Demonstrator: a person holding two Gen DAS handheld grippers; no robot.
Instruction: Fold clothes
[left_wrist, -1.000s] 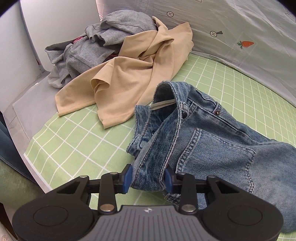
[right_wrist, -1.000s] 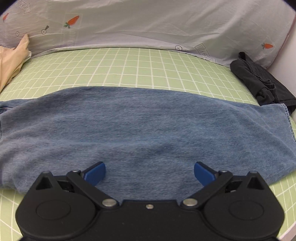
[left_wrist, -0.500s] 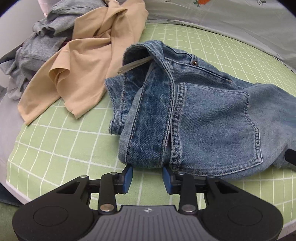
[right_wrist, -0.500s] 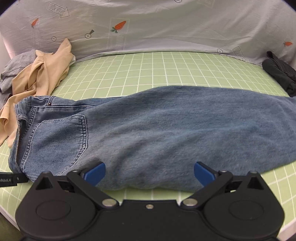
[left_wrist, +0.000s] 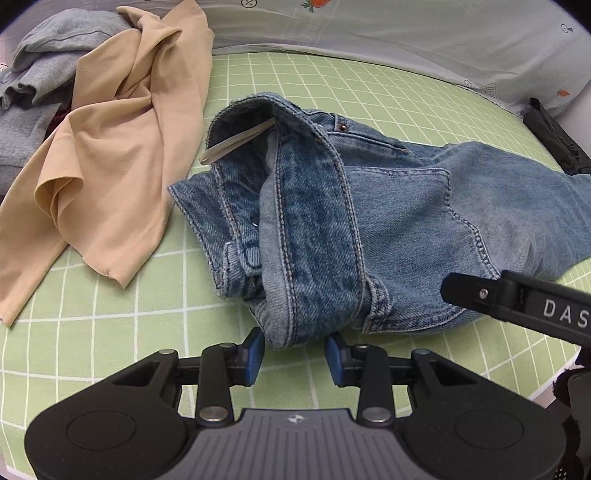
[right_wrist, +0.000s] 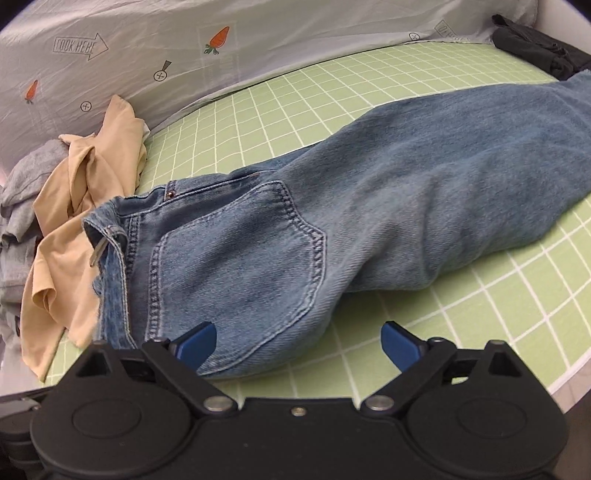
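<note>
Left gripper (left_wrist: 294, 350) released, pads flanking the waistband fold of the jeans (left_wrist: 388, 221); right gripper (right_wrist: 297, 341) spread wide at the pocket.

Both tools were matte black. The left gripper (left_wrist: 294, 355) had a grey ribbed centre plate with a small white emblem, two round recessed discs on its shoulders, silver pivot screws on its linkage arms and blue pads (left_wrist: 252, 354) on its fingers. The right gripper (right_wrist: 298, 345) showed the same black linkage, silver rivets, a small central screw and blue fingertips (right_wrist: 399, 344); from the left wrist view its finger carried white letters "DAS" and a small screw.
</note>
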